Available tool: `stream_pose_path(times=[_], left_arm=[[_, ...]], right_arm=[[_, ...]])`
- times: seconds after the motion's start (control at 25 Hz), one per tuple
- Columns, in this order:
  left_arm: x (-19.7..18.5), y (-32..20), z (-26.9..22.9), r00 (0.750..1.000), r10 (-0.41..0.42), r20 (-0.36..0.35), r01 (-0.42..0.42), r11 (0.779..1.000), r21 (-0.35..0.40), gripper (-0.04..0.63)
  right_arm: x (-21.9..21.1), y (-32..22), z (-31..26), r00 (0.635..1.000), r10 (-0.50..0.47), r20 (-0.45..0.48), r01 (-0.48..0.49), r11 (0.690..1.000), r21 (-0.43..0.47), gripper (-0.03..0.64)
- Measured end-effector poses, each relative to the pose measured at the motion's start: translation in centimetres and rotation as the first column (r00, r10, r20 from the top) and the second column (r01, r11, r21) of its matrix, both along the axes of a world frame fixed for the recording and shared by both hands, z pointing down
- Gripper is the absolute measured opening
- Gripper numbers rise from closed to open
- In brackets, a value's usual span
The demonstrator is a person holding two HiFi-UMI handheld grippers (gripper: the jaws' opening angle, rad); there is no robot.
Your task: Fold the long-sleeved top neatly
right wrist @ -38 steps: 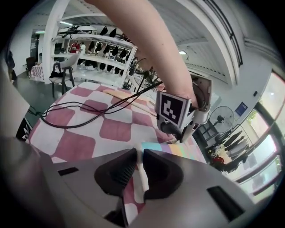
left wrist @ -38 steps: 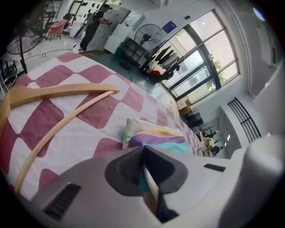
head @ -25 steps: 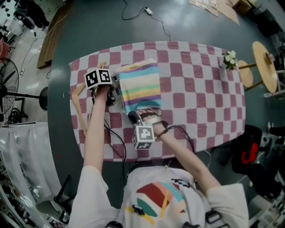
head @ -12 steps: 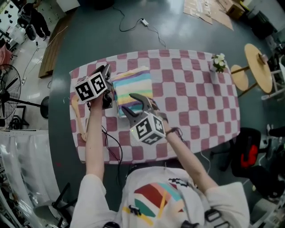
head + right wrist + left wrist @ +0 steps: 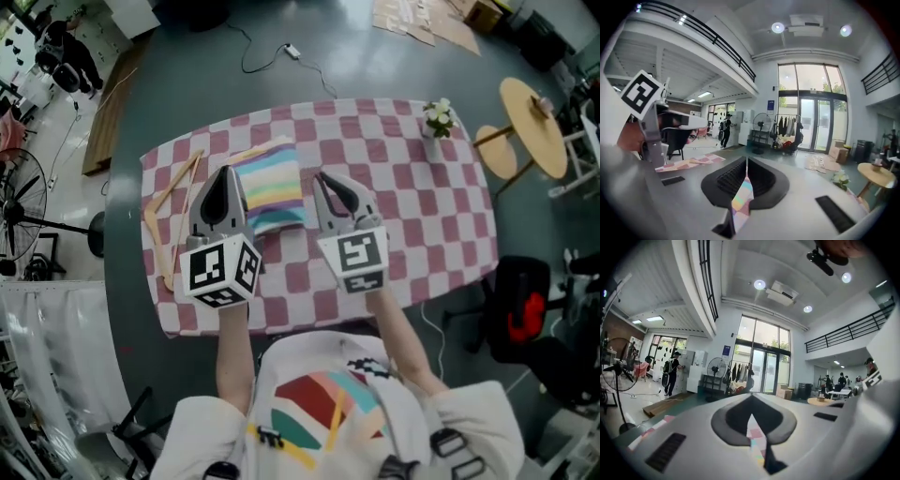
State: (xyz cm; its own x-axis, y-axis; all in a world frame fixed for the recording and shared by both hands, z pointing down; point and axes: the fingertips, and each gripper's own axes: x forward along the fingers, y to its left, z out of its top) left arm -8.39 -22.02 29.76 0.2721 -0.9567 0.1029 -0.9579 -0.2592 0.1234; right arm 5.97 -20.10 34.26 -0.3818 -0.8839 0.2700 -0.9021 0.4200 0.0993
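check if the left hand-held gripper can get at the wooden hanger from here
Probably yes: the left hand-held gripper is shut and empty, and the wooden hanger lies uncovered on the tablecloth beside it.

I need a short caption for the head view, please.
Striped top lies folded on the checked table; left claw and right claw shut, empty.

In the head view the left gripper (image 5: pixel 227 172) covers the left edge of the folded striped top (image 5: pixel 274 187), while marker cubes and arms hide the near edge of the bench (image 5: pixel 422 202); people far off in both gripper views are too small to tell
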Motion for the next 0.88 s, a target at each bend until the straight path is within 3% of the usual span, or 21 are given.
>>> stream_pose_path(times=[0.36,0.56,0.88], left_arm=[[4.0,6.6,7.7,0.99,0.019,0.14,0.003,0.988,-0.152,0.006],[4.1,6.6,10.1,0.995,0.015,0.099,0.007,0.976,-0.218,0.006],[3.8,6.4,10.3,0.997,0.009,0.071,0.009,0.97,-0.242,0.006]], right_arm=[[6.6,3.8,3.9,0.995,0.101,-0.022,-0.103,0.989,-0.104,0.008],[7.3,4.9,5.9,0.993,0.109,-0.032,-0.113,0.981,-0.156,0.006],[6.9,4.7,5.6,0.994,0.103,-0.031,-0.107,0.983,-0.15,0.006]])
